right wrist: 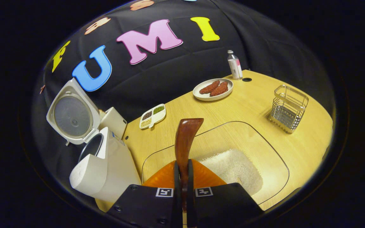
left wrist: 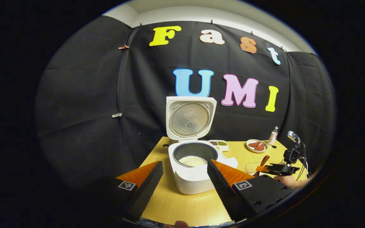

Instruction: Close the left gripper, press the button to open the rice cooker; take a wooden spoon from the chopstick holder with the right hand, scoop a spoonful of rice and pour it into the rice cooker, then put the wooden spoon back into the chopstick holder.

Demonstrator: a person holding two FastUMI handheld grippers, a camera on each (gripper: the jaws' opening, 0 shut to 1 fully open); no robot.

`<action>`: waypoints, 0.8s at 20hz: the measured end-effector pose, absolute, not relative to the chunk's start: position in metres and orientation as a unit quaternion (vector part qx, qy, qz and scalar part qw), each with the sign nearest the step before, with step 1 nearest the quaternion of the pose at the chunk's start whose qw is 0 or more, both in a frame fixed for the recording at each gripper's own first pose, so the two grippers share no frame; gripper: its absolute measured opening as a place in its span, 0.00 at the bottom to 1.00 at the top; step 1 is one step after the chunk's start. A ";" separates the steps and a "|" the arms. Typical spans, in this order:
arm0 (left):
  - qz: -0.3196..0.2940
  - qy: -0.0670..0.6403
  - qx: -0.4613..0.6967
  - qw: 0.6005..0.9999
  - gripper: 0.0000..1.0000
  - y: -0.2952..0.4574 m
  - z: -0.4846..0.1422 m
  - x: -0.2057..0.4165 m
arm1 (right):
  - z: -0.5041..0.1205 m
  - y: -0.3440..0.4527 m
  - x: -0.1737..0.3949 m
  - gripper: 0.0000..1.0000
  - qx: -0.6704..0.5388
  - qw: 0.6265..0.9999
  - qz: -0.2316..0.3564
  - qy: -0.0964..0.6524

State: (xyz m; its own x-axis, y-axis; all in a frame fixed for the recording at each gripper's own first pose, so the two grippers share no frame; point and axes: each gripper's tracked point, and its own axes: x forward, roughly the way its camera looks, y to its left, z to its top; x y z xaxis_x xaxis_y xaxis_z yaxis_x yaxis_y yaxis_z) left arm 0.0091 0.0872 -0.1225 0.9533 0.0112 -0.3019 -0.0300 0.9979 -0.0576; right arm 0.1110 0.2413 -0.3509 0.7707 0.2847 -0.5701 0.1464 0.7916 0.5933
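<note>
White rice cooker (left wrist: 191,177), reddish-brown wooden spoon (right wrist: 185,139), pale wood-grain table (right wrist: 252,104), silvery wire chopstick holder (right wrist: 288,108), perhaps steel

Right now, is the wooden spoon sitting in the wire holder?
No, the wire holder stands empty, and the right claw is clamped on the wooden spoon.

The left gripper (left wrist: 185,172), jaws apart, faces the open rice cooker (left wrist: 192,164) at twelve o'clock, with the right gripper (left wrist: 276,169) at three o'clock.
</note>
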 end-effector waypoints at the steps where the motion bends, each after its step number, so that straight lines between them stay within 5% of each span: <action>1: 0.012 0.153 -0.032 0.988 0.96 0.088 -0.123 0.011 | -0.351 0.239 0.112 0.10 0.345 0.876 0.039 0.335; 9: 0.003 0.150 -0.030 0.988 0.96 0.074 -0.117 0.020 | -0.333 0.204 0.119 0.10 0.486 0.820 0.026 0.302; 16: -0.004 0.145 -0.034 0.989 0.96 0.066 -0.112 0.018 | -0.298 0.164 0.127 0.10 0.531 0.809 0.022 0.251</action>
State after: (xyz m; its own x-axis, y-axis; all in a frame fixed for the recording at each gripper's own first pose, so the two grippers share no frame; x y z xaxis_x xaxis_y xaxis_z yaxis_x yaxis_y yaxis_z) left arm 0.0179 0.0656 -0.1117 0.9579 -0.0189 -0.2866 -0.0011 0.9976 -0.0694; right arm 0.1267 0.1642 -0.2985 0.8730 0.3027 -0.3825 0.2307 0.4347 0.8705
